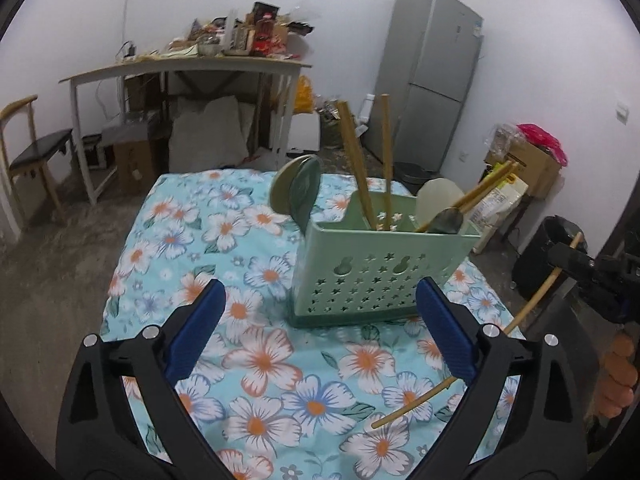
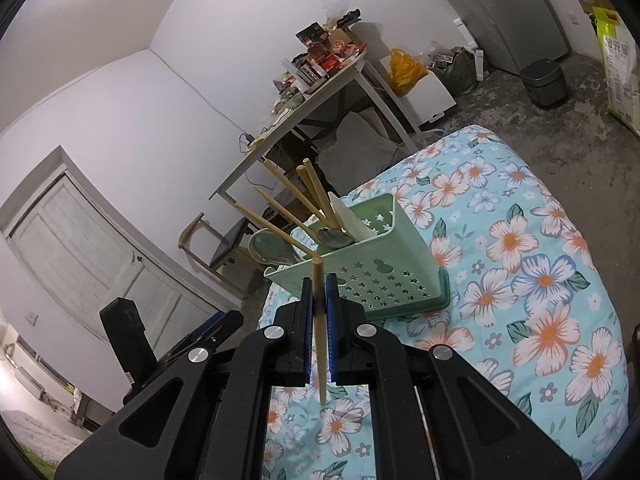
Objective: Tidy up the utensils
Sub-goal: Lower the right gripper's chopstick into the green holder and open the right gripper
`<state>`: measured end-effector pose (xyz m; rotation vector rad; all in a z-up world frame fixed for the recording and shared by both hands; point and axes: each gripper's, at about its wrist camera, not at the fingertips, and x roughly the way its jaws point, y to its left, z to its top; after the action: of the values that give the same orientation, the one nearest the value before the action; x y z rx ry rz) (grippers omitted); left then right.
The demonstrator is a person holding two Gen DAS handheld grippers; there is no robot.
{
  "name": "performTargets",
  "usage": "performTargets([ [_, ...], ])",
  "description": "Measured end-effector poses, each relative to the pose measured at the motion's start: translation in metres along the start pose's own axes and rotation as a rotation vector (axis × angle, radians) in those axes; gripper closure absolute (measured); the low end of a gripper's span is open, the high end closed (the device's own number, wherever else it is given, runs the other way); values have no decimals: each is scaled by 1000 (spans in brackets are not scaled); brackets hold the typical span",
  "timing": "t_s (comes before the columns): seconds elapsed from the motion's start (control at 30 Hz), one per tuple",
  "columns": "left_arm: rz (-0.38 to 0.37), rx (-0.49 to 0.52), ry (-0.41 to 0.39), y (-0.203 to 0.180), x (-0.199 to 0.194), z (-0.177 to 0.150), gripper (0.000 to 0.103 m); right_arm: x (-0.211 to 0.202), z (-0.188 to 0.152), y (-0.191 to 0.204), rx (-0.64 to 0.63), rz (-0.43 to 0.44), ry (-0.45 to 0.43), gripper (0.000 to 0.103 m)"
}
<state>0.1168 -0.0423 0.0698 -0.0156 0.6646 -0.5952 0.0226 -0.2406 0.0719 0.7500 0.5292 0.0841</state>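
A green perforated utensil holder (image 1: 376,268) stands on the floral tablecloth (image 1: 280,360). It holds several bamboo chopsticks (image 1: 356,168), a metal spoon (image 1: 446,220) and green and white flat utensils. My left gripper (image 1: 320,320) is open and empty, just in front of the holder. My right gripper (image 2: 319,300) is shut on one bamboo chopstick (image 2: 320,332), held above the table near the holder (image 2: 372,264). In the left wrist view that chopstick (image 1: 416,400) slants across the lower right, with the right gripper (image 1: 576,264) at the right edge.
The table's far and side edges drop to a grey floor. Behind are a cluttered white desk (image 1: 192,68), a chair (image 1: 36,152), a grey fridge (image 1: 432,76), a bin (image 1: 412,174), boxes and bags (image 1: 524,160). A door (image 2: 80,248) is at left.
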Motion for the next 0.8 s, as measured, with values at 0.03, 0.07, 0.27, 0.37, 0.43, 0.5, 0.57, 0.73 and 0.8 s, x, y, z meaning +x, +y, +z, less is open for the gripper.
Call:
performTargets([
  [0.03, 21, -10, 0, 2, 0, -1, 8, 1, 0, 0, 1, -1, 1, 97],
  [0.07, 29, -14, -4, 1, 0, 0, 8, 1, 0, 0, 2, 0, 1, 97],
  [0.27, 67, -8, 11, 0, 3, 3, 8, 3, 0, -2, 12, -4, 4, 97],
  [0.37, 95, -1, 27, -1, 6, 3, 8, 3, 1, -3, 13, -3, 4, 96],
  [0.43, 113, 10, 38, -3, 8, 3, 8, 3, 1, -3, 12, -4, 3, 96],
  [0.5, 171, 38, 57, -6, 12, 3, 8, 2, 2, -4, 10, -4, 1, 96],
  [0.57, 215, 64, 74, -7, 15, 3, 8, 0, 4, -3, 1, -4, -7, 96],
  [0.73, 254, 62, 83, -7, 15, 7, 8, -16, 20, 10, -71, -21, -62, 96],
  [0.8, 274, 59, 87, -7, 14, 9, 8, -24, 30, 19, -108, -21, -93, 96],
])
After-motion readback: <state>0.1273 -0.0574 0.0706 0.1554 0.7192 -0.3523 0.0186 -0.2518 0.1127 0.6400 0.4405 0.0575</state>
